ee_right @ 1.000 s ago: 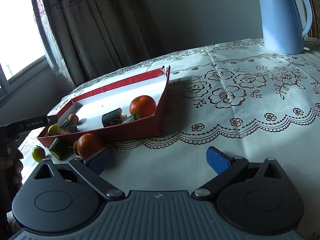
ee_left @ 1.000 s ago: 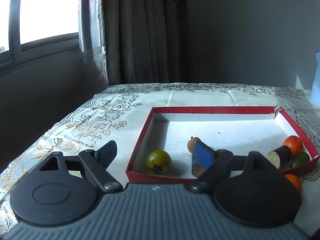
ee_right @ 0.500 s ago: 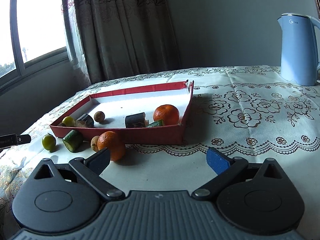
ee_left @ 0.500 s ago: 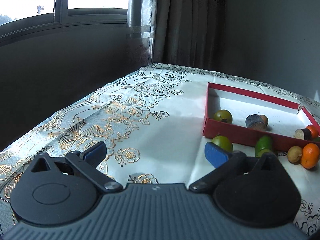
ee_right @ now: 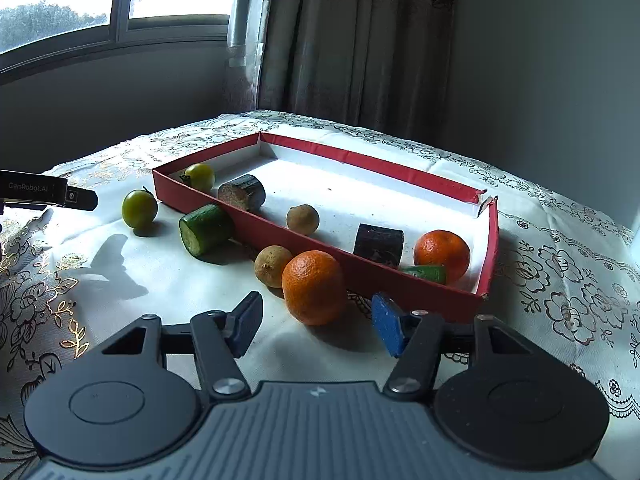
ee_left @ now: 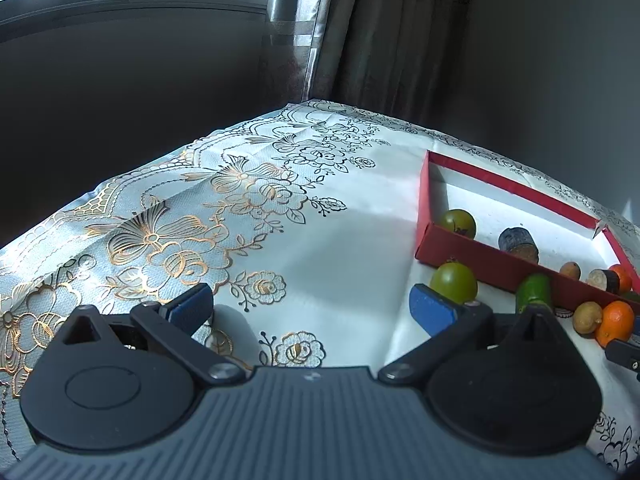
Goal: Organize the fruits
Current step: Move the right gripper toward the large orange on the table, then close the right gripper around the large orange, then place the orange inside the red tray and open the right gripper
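Note:
A red tray [ee_right: 400, 282] with a white floor holds a yellow-green fruit [ee_right: 200, 176], two dark cut pieces, a brown fruit [ee_right: 303, 219], an orange [ee_right: 441, 250] and a green piece. In front of it on the cloth lie a green fruit [ee_right: 139, 209], a cucumber piece [ee_right: 206, 229], a small brown fruit [ee_right: 273, 266] and a second orange [ee_right: 314, 286]. My right gripper [ee_right: 316, 324] is closing, with this orange just ahead between its blue pads, which stand apart from it. My left gripper [ee_left: 312, 310] is wide open over bare cloth, left of the tray [ee_left: 480, 256]; the green fruit [ee_left: 454, 282] lies just beyond its right finger.
The flowered tablecloth [ee_left: 240, 208] drops off at its left and far edges toward a dark wall and window. A curtain [ee_right: 352, 40] hangs behind the tray. The left gripper's body [ee_right: 48, 194] juts in at the right wrist view's left edge.
The left gripper pulled back out of the tray to the cloth on its left and opened wider. The right gripper rolled, came up to the loose orange, and its jaws narrowed.

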A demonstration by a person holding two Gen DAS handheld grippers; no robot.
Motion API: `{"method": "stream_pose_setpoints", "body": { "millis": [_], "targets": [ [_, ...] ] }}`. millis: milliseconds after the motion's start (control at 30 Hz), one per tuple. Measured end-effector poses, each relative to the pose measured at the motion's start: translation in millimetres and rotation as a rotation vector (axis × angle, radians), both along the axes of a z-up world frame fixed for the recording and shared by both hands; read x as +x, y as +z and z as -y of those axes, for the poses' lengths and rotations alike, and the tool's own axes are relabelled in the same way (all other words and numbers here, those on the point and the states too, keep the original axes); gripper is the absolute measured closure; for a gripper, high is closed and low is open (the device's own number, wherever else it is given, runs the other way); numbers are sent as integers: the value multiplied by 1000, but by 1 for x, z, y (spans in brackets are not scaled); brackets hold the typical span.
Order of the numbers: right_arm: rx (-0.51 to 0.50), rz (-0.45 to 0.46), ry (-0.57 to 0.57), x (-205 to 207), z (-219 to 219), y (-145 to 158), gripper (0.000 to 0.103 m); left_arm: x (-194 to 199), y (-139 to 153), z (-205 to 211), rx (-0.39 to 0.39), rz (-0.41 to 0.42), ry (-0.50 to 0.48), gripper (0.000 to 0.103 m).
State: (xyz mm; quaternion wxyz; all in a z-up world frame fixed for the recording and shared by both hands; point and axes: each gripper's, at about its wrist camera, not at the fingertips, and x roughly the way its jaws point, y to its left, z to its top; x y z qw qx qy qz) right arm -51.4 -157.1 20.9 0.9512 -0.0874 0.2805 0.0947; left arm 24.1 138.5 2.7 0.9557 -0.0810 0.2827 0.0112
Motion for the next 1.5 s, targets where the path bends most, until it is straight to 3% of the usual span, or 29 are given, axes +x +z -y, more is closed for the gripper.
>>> {"method": "stream_pose_setpoints", "body": {
  "millis": [100, 167, 233, 433, 667, 867, 1133, 1333, 1500],
  "targets": [
    [-14, -4, 1, 4, -1, -1, 46, 2, 0, 2, 7, -7, -6, 0],
    [-21, -28, -9, 8, -2, -3, 60, 4, -1, 2, 10, -11, -10, 0],
    [-11, -41, -5, 10, -2, -4, 68, 4, -1, 3, 12, -14, -11, 0],
    [9, -28, -24, 9, 2, -3, 69, 5, -2, 1, 7, -17, -5, 0],
    [113, 27, -61, -8, 18, 7, 69, 5, -2, 2, 17, -22, 1, 0],
    [145, 89, -86, -11, 26, 23, 69, 4, -1, 5, 36, -23, 2, 0],
    [198, 83, -159, 36, 43, 40, 69, 5, -1, 6, 50, -26, 2, 0],
    [217, 6, -224, 80, 52, 25, 69, 5, -1, 6, 49, -29, 3, 0],
    [203, 4, -229, 91, 50, 18, 69, 6, -1, 6, 54, -31, 3, 0]
  ]
}}
